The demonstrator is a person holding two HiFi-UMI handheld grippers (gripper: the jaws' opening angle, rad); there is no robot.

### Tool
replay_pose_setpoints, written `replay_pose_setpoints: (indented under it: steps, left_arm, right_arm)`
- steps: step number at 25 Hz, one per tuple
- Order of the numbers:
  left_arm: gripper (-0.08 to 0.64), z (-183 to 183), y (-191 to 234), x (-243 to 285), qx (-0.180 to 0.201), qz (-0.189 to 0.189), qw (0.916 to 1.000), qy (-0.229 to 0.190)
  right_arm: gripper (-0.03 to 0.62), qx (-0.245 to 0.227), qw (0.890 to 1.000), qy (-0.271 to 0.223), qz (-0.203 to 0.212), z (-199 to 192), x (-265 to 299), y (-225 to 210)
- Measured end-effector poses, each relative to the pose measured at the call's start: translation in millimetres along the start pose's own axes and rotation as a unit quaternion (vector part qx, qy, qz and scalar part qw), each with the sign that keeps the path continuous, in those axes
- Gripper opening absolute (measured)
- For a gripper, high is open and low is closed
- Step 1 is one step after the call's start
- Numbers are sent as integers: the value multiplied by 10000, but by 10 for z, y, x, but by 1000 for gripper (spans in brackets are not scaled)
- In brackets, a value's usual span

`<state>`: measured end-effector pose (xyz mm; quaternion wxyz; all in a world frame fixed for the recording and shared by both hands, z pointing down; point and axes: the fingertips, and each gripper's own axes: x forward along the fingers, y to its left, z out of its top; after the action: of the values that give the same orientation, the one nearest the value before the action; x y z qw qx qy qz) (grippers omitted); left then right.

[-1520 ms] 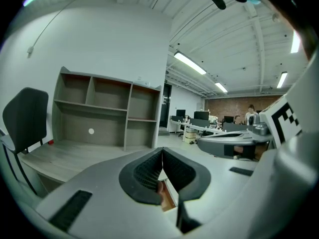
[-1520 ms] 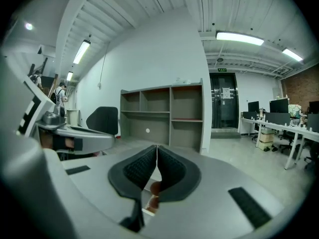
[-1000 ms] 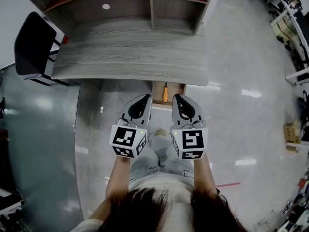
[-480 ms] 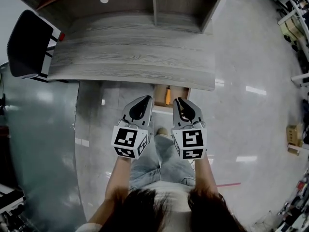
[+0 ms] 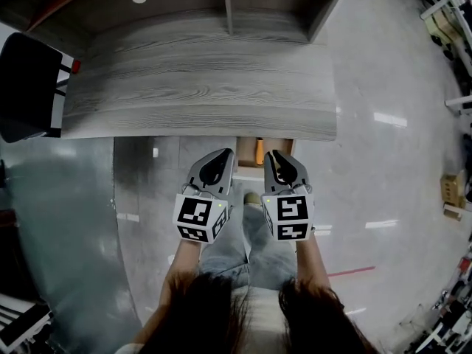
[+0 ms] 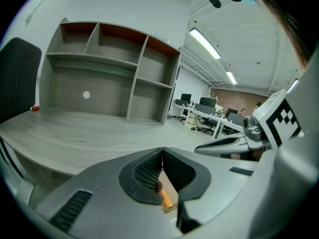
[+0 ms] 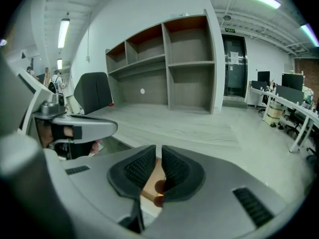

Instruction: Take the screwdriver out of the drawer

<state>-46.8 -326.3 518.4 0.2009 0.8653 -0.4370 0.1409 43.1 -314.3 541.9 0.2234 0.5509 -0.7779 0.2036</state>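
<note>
no legible text or numbers

Matt wood grain over a mirror-bright floor

The grey wood-grain bench (image 5: 199, 102) looks matt and streaked; the pale floor (image 5: 383, 168) is polished and reflects the lamps. The left tool (image 5: 214, 161) and right tool (image 5: 279, 161) are smooth matt grey plastic with ribbed black pads (image 6: 145, 176). The orange screwdriver handle (image 5: 259, 151) looks like smooth plastic.

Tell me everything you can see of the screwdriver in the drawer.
Of the screwdriver only the orange handle shows, plastic by its look, lying lengthwise on the floor of the open wooden drawer, just under the front edge of the grey desk, which hides its far end. The left gripper and right gripper flank it from above, neither touching it.
</note>
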Motion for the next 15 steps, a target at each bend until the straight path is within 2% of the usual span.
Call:
replay_pose_setpoints:
  steps: [15]
  left_arm:
    - [17, -721, 122, 436, -50, -400, 9969, 669]
  right_arm:
    - [41, 472, 9970, 614, -85, -614, 575, -113]
